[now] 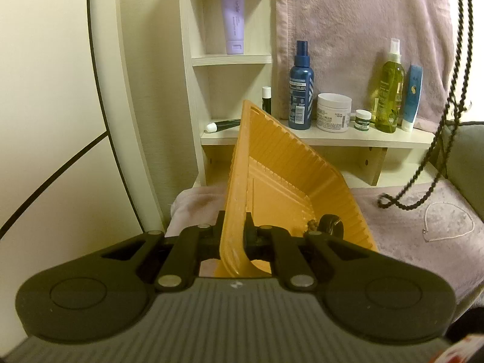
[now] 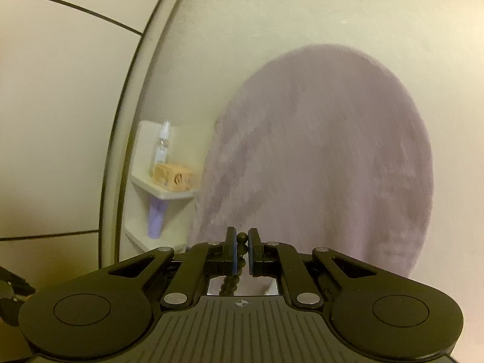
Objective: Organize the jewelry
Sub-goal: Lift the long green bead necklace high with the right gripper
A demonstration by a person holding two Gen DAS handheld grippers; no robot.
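In the left wrist view, my left gripper [image 1: 234, 224] is shut on the rim of an orange ribbed plastic tray [image 1: 272, 163] and holds it tilted up on edge. A black ring-like piece [image 1: 331, 225] and small brown beads [image 1: 311, 225] lie in the tray's low corner. A black beaded necklace [image 1: 453, 90] hangs down at the right, its lower loop touching the pink cloth. A thin silver chain [image 1: 447, 224] lies on the cloth at the right. In the right wrist view, my right gripper [image 2: 241, 245] is shut on the black beaded necklace [image 2: 239, 267], raised and facing the wall.
A white shelf [image 1: 363, 137] behind the tray carries a blue spray bottle [image 1: 300, 90], a white cream jar [image 1: 334, 113], a small jar, a green bottle [image 1: 388, 90] and a tube. A lilac tube [image 1: 232, 21] stands on a higher shelf. A pink towel [image 2: 317, 166] hangs behind.
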